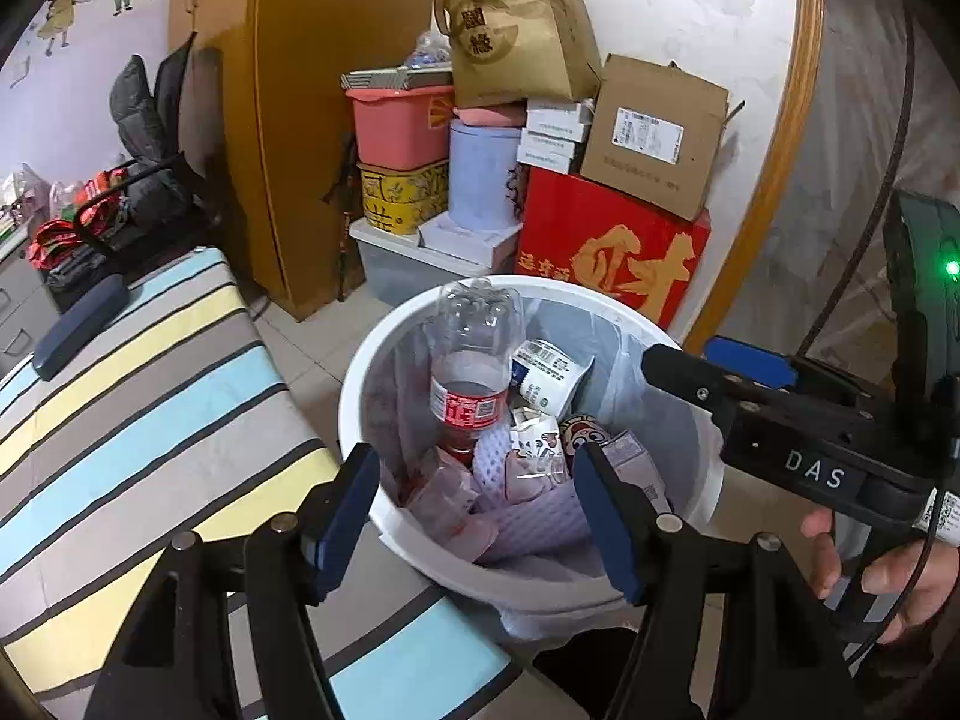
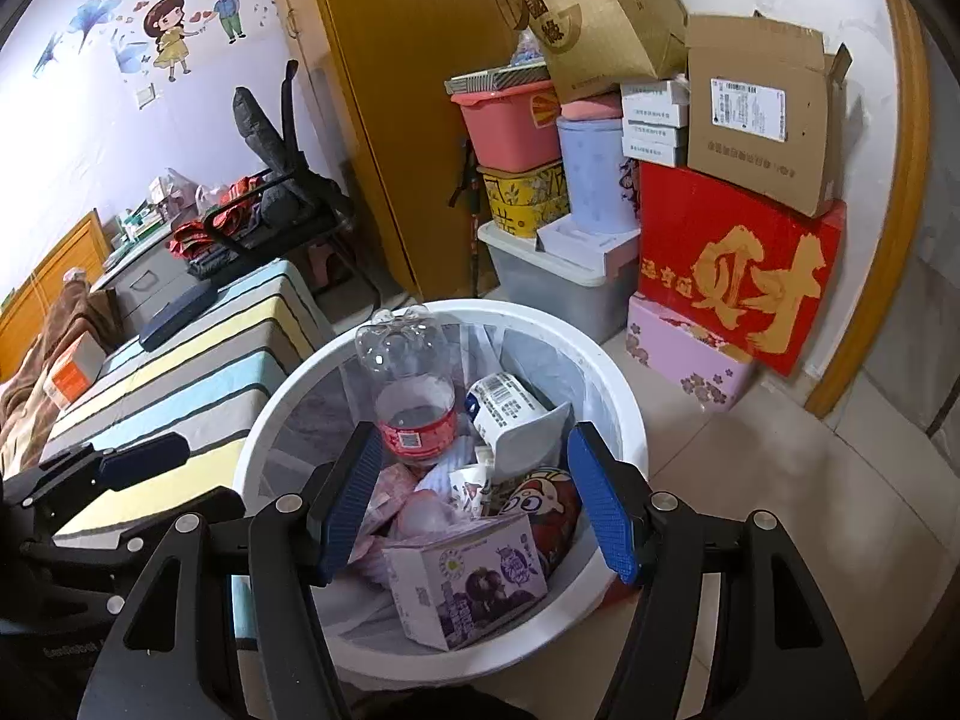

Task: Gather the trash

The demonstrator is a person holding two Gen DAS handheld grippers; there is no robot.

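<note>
White trash bin (image 2: 624, 420) sat full; left gripper (image 1: 477, 516) and right gripper (image 2: 474, 498) hung released, empty—best withdraw straight up.

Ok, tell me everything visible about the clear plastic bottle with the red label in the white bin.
The clear plastic bottle with the red label stands upside down in the round white bin: its lobed base pokes above the rim and its neck is buried among cartons and wrappers. It looks empty, slightly tilted, beside a white cup-like carton. Neither gripper touches it.
</note>
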